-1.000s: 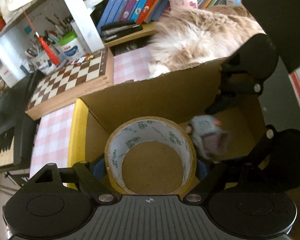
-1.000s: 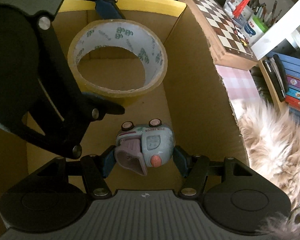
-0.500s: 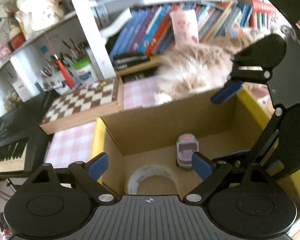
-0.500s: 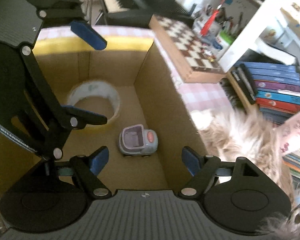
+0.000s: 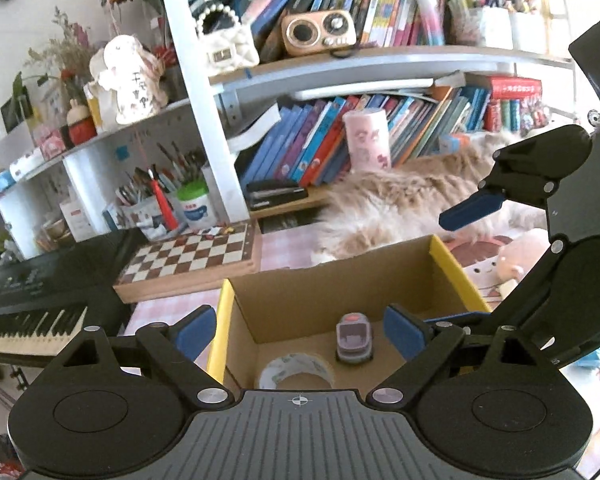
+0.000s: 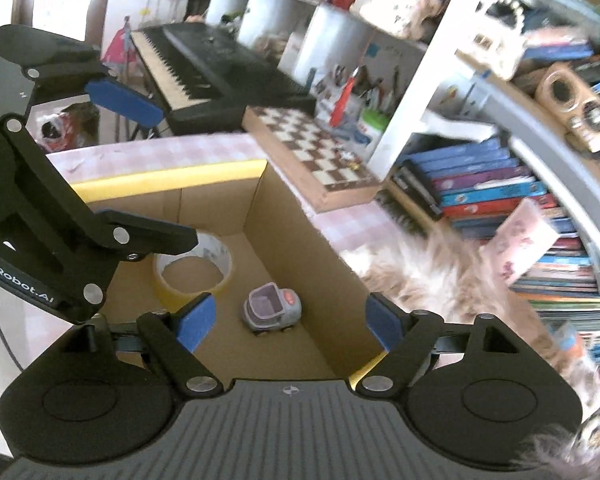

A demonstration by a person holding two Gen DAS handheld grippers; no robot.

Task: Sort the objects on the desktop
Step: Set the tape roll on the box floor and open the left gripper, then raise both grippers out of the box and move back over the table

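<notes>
Currently both empty | left hand-held gripper (image 5: 298, 330) wide, right hand-held gripper (image 6: 290, 318) opening | tape roll (image 6: 194, 268), toy car (image 6: 272, 308) in cardboard box (image 6: 284, 248), near its chessboard-side wall | risk: fingers catching box rim, or furry animal (image 5: 412, 208) just beside it disturbing the box.

White shelving (image 5: 204, 120) filled with leaning books (image 5: 300, 144), a small wooden radio (image 5: 320, 32) and ornaments. Below: pink checked tablecloth (image 6: 188, 148) bearing a chessboard (image 5: 196, 256), a pen pot (image 5: 148, 208), and a fluffy cat (image 5: 400, 204). Black keyboard (image 6: 212, 68) at left. Bright daylight.
</notes>
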